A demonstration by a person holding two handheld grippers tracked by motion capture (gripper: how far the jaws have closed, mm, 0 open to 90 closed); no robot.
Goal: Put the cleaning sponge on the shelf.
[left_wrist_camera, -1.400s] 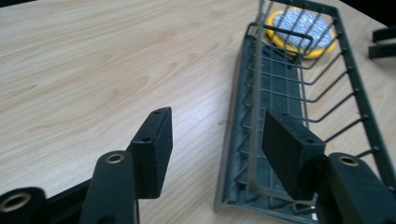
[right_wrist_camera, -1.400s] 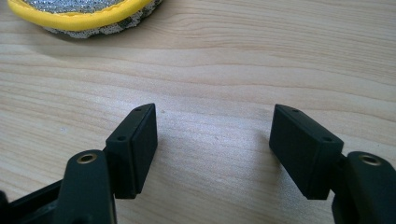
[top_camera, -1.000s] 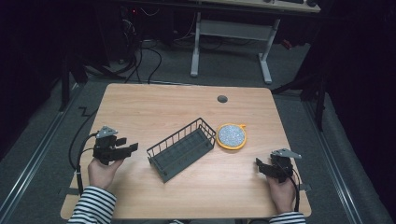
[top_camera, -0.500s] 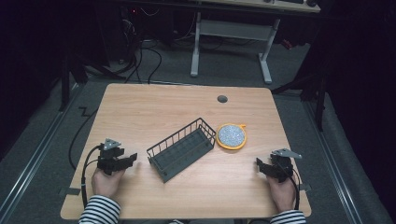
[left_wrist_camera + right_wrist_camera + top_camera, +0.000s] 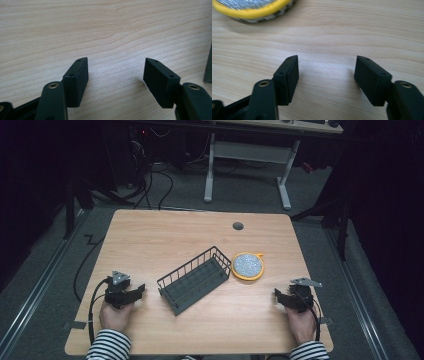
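Note:
A black wire basket (image 5: 196,279) lies at an angle on the middle of the wooden table (image 5: 165,235). To its right sits a round scrubbing pad (image 5: 248,265) with a yellow rim and a silvery top. My left gripper (image 5: 141,290) is low over the table left of the basket, open; its jaws have just been opening with nothing between them (image 5: 116,72). My right gripper (image 5: 277,296) is at the near right, open and empty (image 5: 327,71); its jaws have just been closing a little. The pad (image 5: 252,10) lies just beyond its fingertips.
A small dark grommet (image 5: 238,226) is set in the table's far side. A dark edge of the basket (image 5: 208,65) shows at the right of the left gripper view. Behind the table stand a desk frame (image 5: 245,170) and loose cables on the floor.
My left hand has sunk toward the table and drawn back a little toward the near edge. The right hand, basket and pad have kept their places.

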